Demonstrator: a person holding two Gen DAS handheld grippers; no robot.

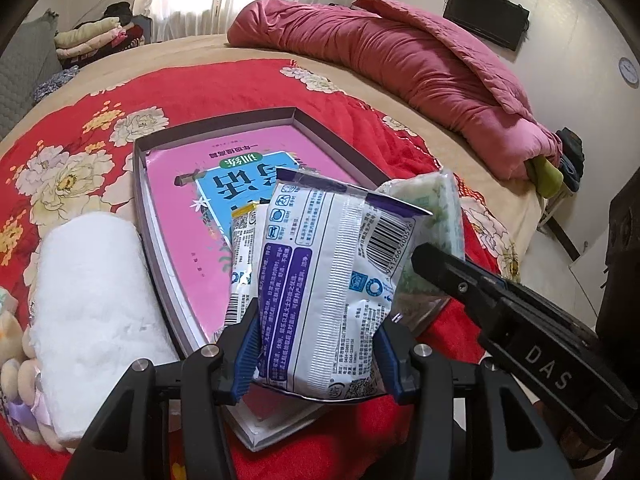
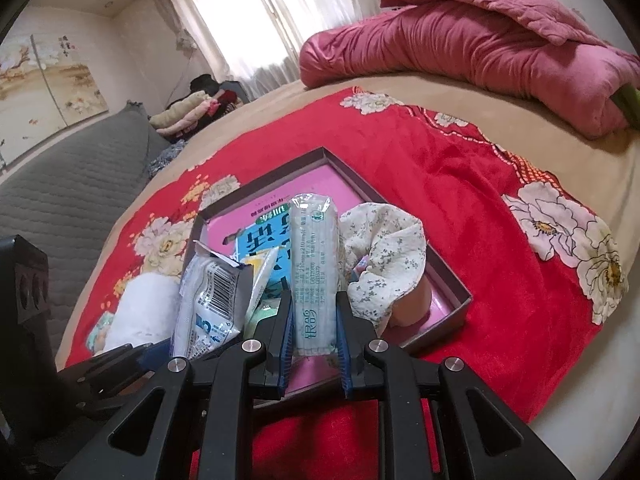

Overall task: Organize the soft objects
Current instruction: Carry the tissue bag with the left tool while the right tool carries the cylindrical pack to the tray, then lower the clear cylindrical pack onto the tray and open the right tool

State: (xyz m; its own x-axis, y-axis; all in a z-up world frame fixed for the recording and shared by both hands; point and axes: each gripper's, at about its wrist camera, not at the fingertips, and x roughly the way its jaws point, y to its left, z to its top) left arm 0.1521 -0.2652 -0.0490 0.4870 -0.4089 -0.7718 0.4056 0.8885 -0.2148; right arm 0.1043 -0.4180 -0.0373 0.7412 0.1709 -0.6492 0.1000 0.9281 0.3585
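Note:
My left gripper (image 1: pixel 319 346) is shut on a white and purple wipes pack (image 1: pixel 320 264), held upright over the near end of a shallow grey box (image 1: pixel 138 184). A pink book (image 1: pixel 188 248) lies in that box. My right gripper (image 2: pixel 316 344) is shut on a pale green tissue pack (image 2: pixel 314 264), also upright above the box (image 2: pixel 452 286). The wipes pack (image 2: pixel 208 300) stands just left of it, with a small yellow sachet (image 2: pixel 262 276) between them. A floral cloth (image 2: pixel 384 256) lies bunched in the box's right side. A rolled white towel (image 1: pixel 92 312) rests left of the box.
All of it sits on a red floral blanket (image 2: pixel 460 200) on a bed. A rolled pink quilt (image 2: pixel 480 52) lies at the far side. Folded clothes (image 2: pixel 188 116) and a grey quilted pad (image 2: pixel 72 184) are at the left. A plush toy (image 1: pixel 12 344) lies beside the towel.

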